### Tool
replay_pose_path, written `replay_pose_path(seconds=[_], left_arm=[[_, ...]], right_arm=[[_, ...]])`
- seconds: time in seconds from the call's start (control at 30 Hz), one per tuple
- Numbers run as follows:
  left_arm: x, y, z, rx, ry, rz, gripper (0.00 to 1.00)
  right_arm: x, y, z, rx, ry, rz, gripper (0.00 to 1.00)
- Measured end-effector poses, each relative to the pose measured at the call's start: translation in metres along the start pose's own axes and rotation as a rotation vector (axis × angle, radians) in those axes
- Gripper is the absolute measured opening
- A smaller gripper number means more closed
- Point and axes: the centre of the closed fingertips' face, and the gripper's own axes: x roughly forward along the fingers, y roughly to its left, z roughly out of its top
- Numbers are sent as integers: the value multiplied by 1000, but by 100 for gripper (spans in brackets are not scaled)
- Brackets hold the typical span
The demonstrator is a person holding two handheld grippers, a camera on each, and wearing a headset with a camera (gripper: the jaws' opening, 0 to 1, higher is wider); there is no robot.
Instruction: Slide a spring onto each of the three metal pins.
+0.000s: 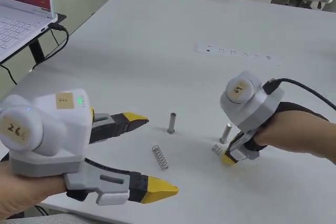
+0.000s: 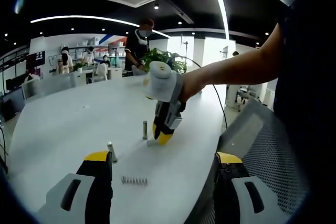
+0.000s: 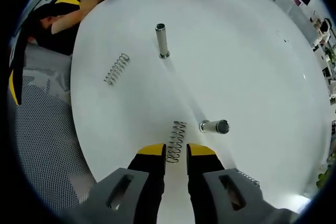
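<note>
**A:** Head view. The left gripper (image 1: 149, 153) has its jaws wide apart and holds nothing, low over the white tabletop (image 1: 157, 51). A thin steel coil, the loose spring (image 1: 159, 157), lies flat just ahead of the gap. A short upright silver metal post, the first pin (image 1: 171, 123), stands just beyond it. The right gripper (image 1: 229, 157) is tips-down beside the second spring (image 1: 217, 149), with the second pin (image 1: 226, 132) close by.

**B:** Left gripper view?

**A:** The left gripper (image 2: 163, 160) has its yellow tips far apart. The loose spring (image 2: 134, 181) sits on the table in line with the gap, untouched.

**B:** Right gripper view?

**A:** The right gripper (image 3: 177, 153) has its jaws nearly together, straddling the near end of the second spring (image 3: 176, 139). I can't tell whether they pinch it or just bracket it. The second pin (image 3: 214, 126) is just beside the spring. The first pin (image 3: 161, 40) and the loose spring (image 3: 116, 68) are farther off.

**B:** How will they handle?

**A:** My guess is the springs are light, will roll, and will squash if clamped hard. Grip lightly across the coils near one end and leave the other end free for the pin. The pins look stiff but could tip if knocked.
</note>
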Motion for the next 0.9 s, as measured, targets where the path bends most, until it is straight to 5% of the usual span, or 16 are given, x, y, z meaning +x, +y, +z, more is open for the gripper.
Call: replay_pose_path(seconds=[0.53,0.83,0.9], left_arm=[[-1,-2,-1,3,8,-4,74],[2,-6,1,17,19,-24,70],[4,-7,3,23,18,-32,69]], right_arm=[[4,1,-1,-16,4,-25,8],[-26,22,3,-114,-10,-4,8],[-36,34,5,-130,-18,37,8]])
